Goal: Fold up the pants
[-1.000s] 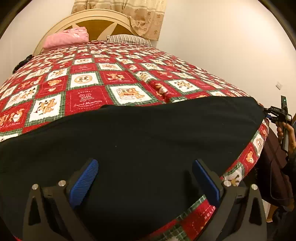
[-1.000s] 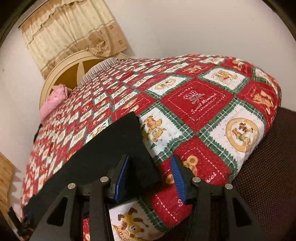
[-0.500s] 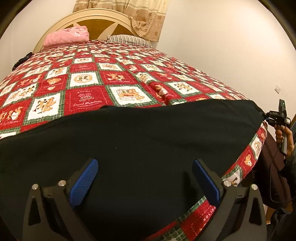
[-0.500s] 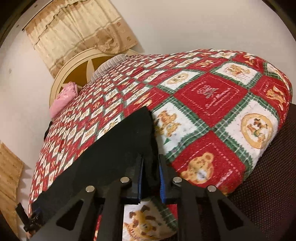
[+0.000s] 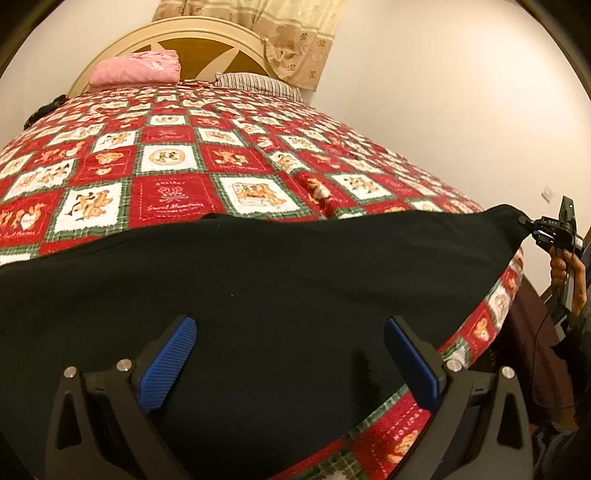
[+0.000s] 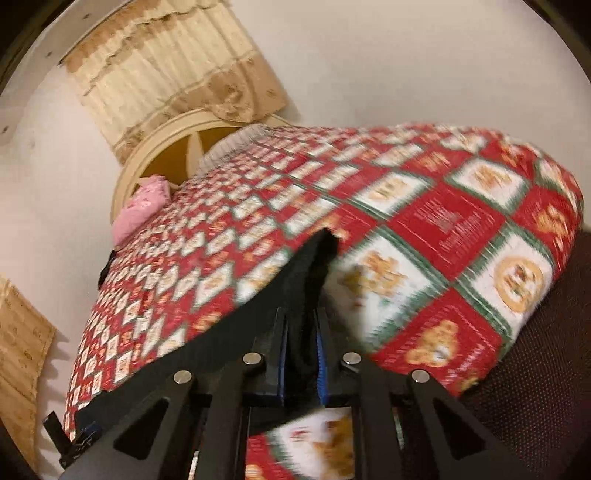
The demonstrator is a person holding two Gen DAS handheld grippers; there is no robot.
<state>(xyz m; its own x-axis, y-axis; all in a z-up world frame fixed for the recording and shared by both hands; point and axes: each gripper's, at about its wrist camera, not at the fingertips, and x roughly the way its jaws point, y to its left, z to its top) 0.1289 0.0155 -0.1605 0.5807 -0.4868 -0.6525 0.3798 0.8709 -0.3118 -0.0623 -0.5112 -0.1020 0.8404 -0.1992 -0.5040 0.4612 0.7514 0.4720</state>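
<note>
Black pants (image 5: pixel 258 280) lie spread across the near end of the bed, on a red/white/green patchwork quilt (image 5: pixel 173 192) w/ bear squares; near edge of the fabric runs along the quilt's edge at lower right in the left wrist view.

Left gripper (image 5: pixel 290 360) sits low over the pants w/ jaws wide apart; blue pads (image 5: pixel 168 363) stand on either side of flat black cloth, nothing pinched between them.

Right gripper (image 6: pixel 301 354) has just been closing and now its jaws are clamped on the pants' end corner; black fabric bunched between the blue pads (image 6: pixel 321 363), and the corner rises off the quilt into a peak (right wrist view is motion-blurred). From the left wrist view the same right gripper (image 5: pixel 532 230) shows at far right, pulling the pants' corner up and taut past the bed edge; a hand (image 5: pixel 561 264) holds its grip below.

At the far end: cream arched headboard (image 5: pixel 192 37), pink folded item (image 5: pixel 136 70), striped pillow (image 5: pixel 255 83); beige curtain (image 5: pixel 258 33) hangs behind; dark maroon dotted surface (image 6: pixel 535 362) lies beside the bed at right.
</note>
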